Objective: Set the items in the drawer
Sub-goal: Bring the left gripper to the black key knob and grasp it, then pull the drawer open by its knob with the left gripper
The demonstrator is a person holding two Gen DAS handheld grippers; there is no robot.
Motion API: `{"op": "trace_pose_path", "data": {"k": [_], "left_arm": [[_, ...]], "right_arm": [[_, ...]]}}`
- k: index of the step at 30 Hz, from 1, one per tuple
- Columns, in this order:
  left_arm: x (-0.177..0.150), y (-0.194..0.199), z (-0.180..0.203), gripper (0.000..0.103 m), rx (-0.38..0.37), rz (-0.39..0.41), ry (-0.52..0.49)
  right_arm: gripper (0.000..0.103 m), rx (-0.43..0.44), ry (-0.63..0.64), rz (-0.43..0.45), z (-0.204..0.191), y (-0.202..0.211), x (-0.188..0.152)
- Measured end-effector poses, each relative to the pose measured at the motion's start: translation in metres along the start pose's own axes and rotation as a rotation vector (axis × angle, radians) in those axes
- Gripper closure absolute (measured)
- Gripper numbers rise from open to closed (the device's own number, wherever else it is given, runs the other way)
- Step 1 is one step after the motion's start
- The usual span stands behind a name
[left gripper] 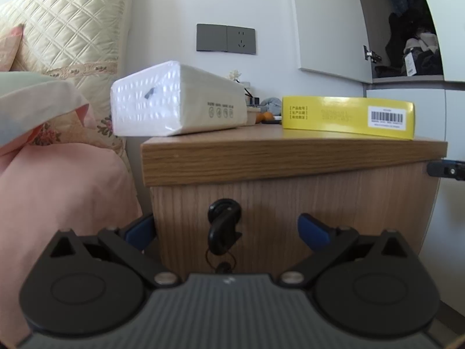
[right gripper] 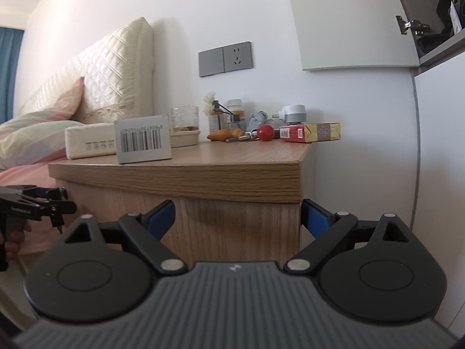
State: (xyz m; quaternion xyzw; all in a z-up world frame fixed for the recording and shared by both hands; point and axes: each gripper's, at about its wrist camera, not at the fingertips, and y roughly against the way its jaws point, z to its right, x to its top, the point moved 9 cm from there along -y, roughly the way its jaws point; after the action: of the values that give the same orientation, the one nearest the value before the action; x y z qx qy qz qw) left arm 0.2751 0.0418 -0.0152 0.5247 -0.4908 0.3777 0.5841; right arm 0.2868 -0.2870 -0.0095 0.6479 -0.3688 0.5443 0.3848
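A wooden nightstand (left gripper: pixel 261 160) stands beside the bed; its drawer front (left gripper: pixel 290 203) is shut and has a black key (left gripper: pixel 223 226) in the lock. My left gripper (left gripper: pixel 229 229) is open, its blue fingertips on either side of the key. On top lie a white tissue pack (left gripper: pixel 174 99) and a yellow box (left gripper: pixel 348 115). In the right wrist view the nightstand (right gripper: pixel 189 174) shows from its corner, with the tissue pack (right gripper: pixel 90 141) and the box's barcode end (right gripper: pixel 142 139). My right gripper (right gripper: pixel 238 218) is open and empty at the cabinet's corner. The left gripper (right gripper: pixel 37 202) shows at the left.
At the back of the top stand a glass on a tray (right gripper: pixel 184 119), small bottles (right gripper: pixel 229 116), a red ball (right gripper: pixel 266 132), a red and gold pack (right gripper: pixel 311 132) and a grey plug (right gripper: pixel 293 113). The bed with pillows (left gripper: pixel 58 43) is on the left. An open wardrobe (left gripper: pixel 412 43) is on the right.
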Motion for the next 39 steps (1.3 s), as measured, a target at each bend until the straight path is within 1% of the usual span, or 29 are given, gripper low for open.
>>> {"op": "trace_pose_path", "data": {"k": [2, 6, 14, 21, 25, 28, 34, 39], "left_arm": [[0.000, 0.002, -0.001, 0.001, -0.009, 0.007, 0.014], [0.000, 0.003, 0.000, 0.001, -0.004, 0.007, 0.003], [-0.002, 0.013, 0.000, 0.001, -0.015, 0.013, 0.017], [0.002, 0.017, -0.005, 0.000, -0.025, 0.033, 0.088], [-0.004, 0.011, -0.003, 0.000, -0.019, 0.005, 0.047], [-0.006, 0.007, -0.003, 0.000, -0.021, -0.005, 0.036], [-0.007, 0.006, -0.002, 0.000, -0.029, -0.008, 0.014], [-0.008, 0.006, -0.002, 0.000, -0.036, -0.008, 0.014]], "right_arm": [[0.007, 0.015, 0.008, -0.004, -0.001, 0.001, 0.000], [0.006, 0.028, 0.009, -0.012, -0.002, 0.003, 0.000], [0.006, 0.064, 0.001, -0.022, -0.004, 0.012, 0.001], [0.006, 0.068, 0.007, -0.024, -0.007, 0.018, 0.000], [0.006, 0.054, -0.002, 0.004, -0.007, 0.018, -0.002], [0.007, 0.041, 0.004, 0.016, -0.007, 0.017, -0.003], [0.007, 0.028, 0.015, 0.015, -0.007, 0.010, -0.003], [0.005, 0.053, 0.003, -0.003, -0.007, 0.008, -0.001]]}}
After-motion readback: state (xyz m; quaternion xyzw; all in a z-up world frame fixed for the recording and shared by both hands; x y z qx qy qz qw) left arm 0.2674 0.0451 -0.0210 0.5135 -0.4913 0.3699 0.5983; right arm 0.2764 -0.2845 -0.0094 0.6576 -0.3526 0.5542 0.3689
